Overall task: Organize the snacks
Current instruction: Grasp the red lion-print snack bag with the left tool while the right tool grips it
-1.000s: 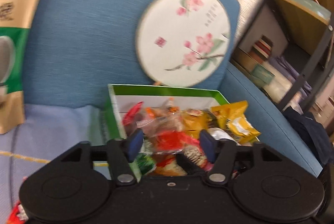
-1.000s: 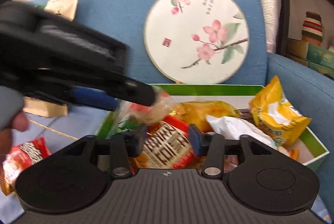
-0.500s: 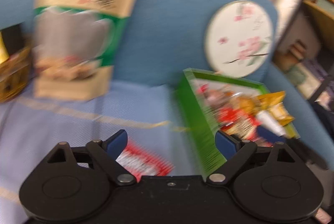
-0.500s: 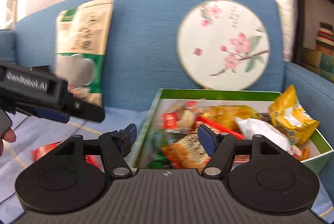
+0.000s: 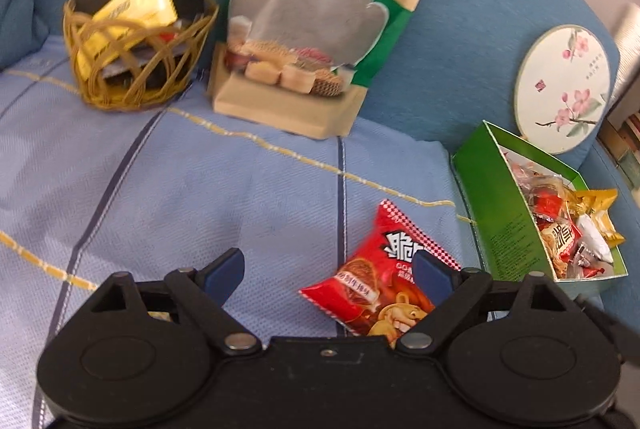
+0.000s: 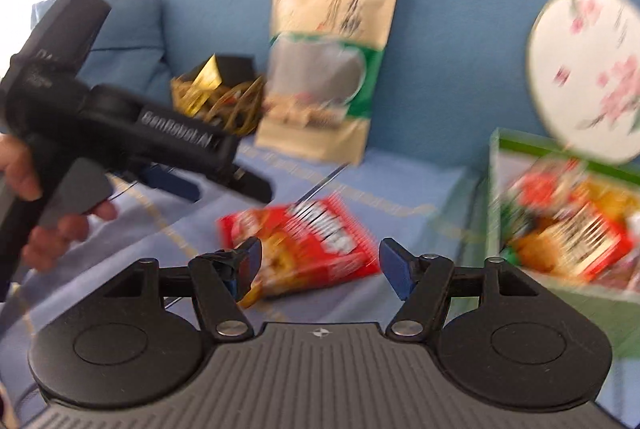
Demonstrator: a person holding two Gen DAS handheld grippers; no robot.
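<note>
A red snack packet (image 5: 384,281) lies flat on the blue sofa seat, left of a green box (image 5: 496,205) filled with several small snacks. My left gripper (image 5: 330,271) is open and empty, low over the seat, its right finger at the packet's right edge. In the right wrist view my right gripper (image 6: 320,261) is open and empty just in front of the same packet (image 6: 304,245), with the box (image 6: 560,213) to its right. The left gripper (image 6: 224,185) shows there above the packet's left side.
A wicker basket (image 5: 136,45) with a yellow and black box stands at the back left. A large beige and green bag (image 5: 316,17) leans on the sofa back. A round floral fan (image 5: 564,89) leans behind the green box.
Both grippers have swung left, away from the green box toward the red packet on the seat. Both have opened wider. The left one was over the box's snacks a second ago.
</note>
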